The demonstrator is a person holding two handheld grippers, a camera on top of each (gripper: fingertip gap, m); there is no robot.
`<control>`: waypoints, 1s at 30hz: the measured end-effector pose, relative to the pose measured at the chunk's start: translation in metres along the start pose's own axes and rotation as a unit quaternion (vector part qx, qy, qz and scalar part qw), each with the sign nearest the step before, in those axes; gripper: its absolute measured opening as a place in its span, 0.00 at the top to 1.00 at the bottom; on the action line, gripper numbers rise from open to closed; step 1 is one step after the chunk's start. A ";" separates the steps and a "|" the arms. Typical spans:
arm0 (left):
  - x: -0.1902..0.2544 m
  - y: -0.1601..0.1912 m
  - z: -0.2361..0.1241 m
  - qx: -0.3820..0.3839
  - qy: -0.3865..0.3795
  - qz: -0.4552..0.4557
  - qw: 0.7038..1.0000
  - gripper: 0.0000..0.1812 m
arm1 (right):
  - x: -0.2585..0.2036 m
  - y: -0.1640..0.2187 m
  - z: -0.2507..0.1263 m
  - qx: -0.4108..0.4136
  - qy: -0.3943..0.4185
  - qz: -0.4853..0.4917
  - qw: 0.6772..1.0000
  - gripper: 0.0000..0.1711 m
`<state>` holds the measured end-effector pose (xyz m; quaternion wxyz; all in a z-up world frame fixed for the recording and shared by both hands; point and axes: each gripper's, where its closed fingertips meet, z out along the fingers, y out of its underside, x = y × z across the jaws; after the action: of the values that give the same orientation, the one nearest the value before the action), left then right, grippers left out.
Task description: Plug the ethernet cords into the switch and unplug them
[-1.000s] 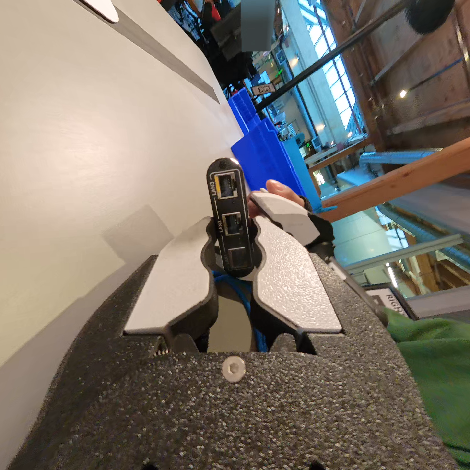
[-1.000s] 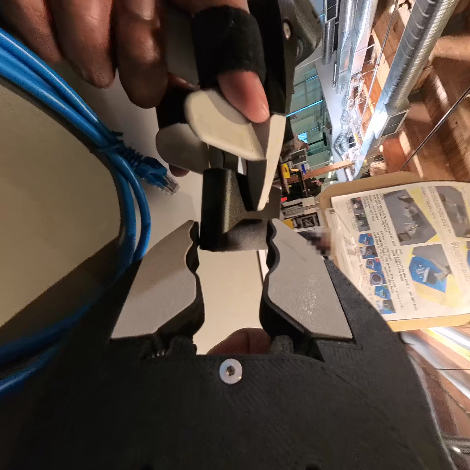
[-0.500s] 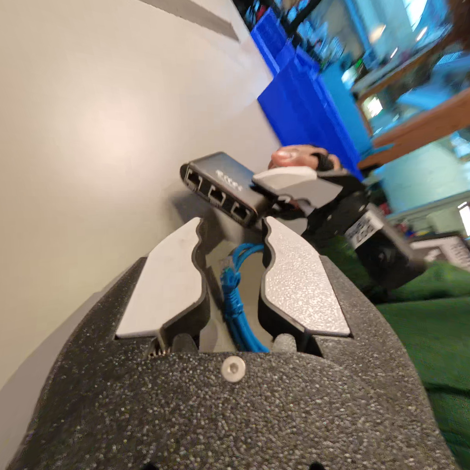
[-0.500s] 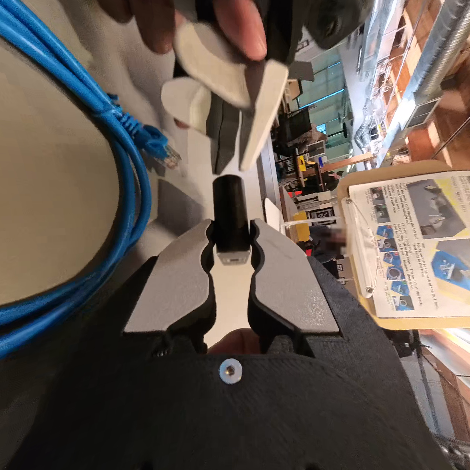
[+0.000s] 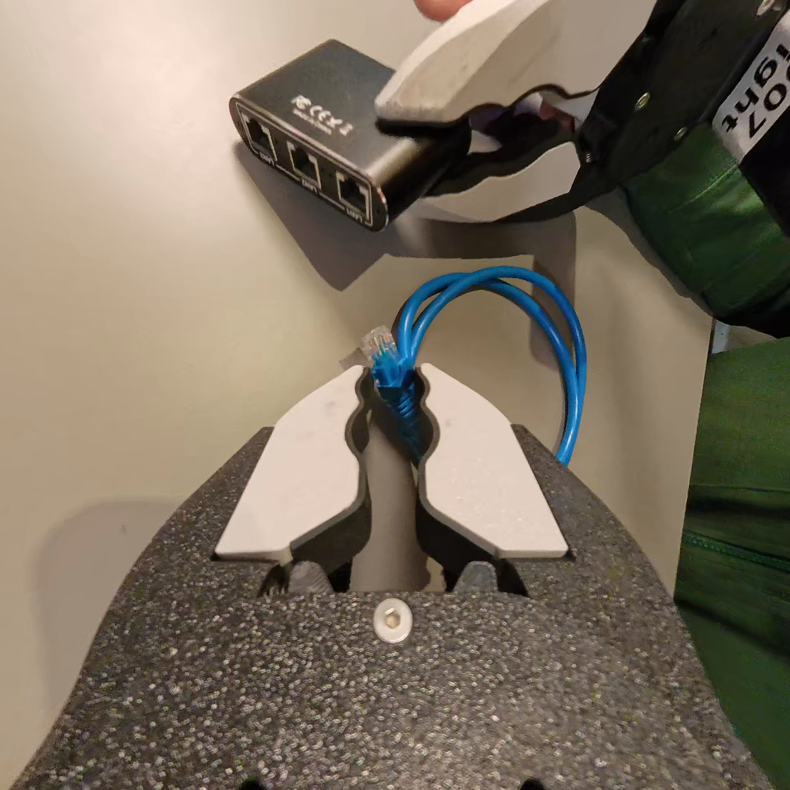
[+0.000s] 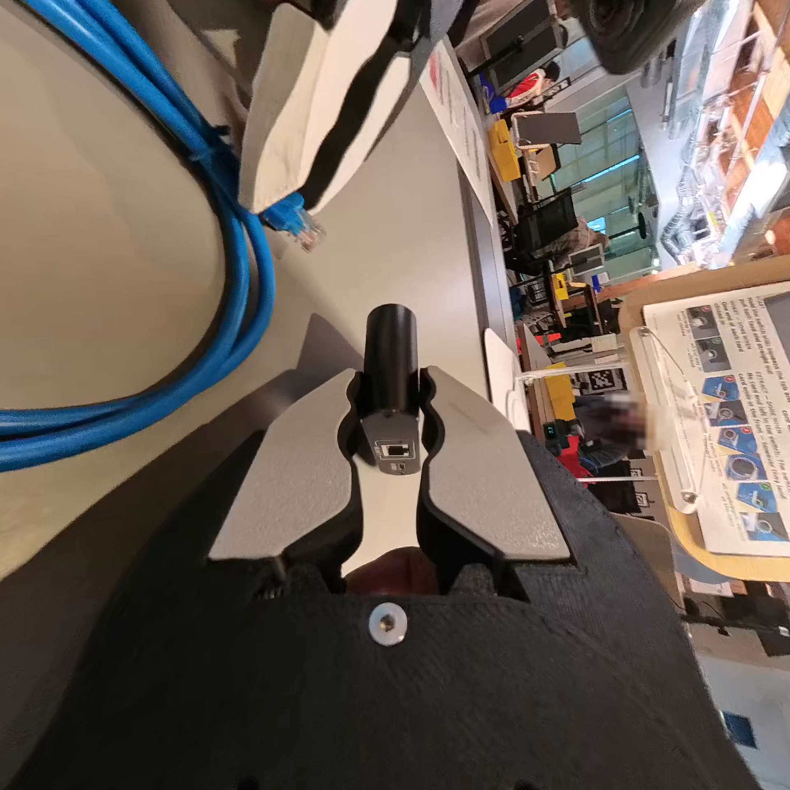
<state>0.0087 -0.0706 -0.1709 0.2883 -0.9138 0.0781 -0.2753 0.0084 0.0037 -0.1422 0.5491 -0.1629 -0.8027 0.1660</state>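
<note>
The left gripper [image 5: 391, 372] pinches the blue cord [image 5: 551, 325] just behind its plug [image 5: 378, 344], which points up toward the switch [image 5: 312, 128]. The right gripper [image 6: 390, 378] clamps that switch above the table [image 5: 128, 256], its three empty sockets facing the plug across a short gap, the row slanting.

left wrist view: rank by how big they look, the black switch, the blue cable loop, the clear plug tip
1. Blue cable loop, the widest sweep in the picture.
2. Black switch, close behind; it sits farther from the camera, so this order is unsure.
3. Clear plug tip, plainly smallest.
</note>
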 end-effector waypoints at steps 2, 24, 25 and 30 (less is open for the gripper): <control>0.000 -0.002 0.001 0.005 -0.004 0.009 1.000 0.90 | -0.008 0.001 -0.001 0.002 -0.028 0.007 1.000 0.84; 0.035 -0.021 -0.005 0.070 0.103 0.078 0.989 0.90 | -0.012 -0.055 -0.013 0.070 -0.105 0.117 0.985 0.80; 0.036 -0.021 -0.005 0.072 0.105 0.079 0.989 0.90 | -0.014 -0.056 -0.011 0.067 -0.106 0.117 0.985 0.82; 0.034 -0.017 -0.003 0.059 0.102 0.079 0.990 0.90 | -0.017 -0.060 -0.005 0.066 -0.081 0.080 0.991 0.80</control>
<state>0.0356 -0.0681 -0.1434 0.3532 -0.8531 0.1631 -0.3477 0.0137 -0.0568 -0.1278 0.4770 -0.1759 -0.8162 0.2746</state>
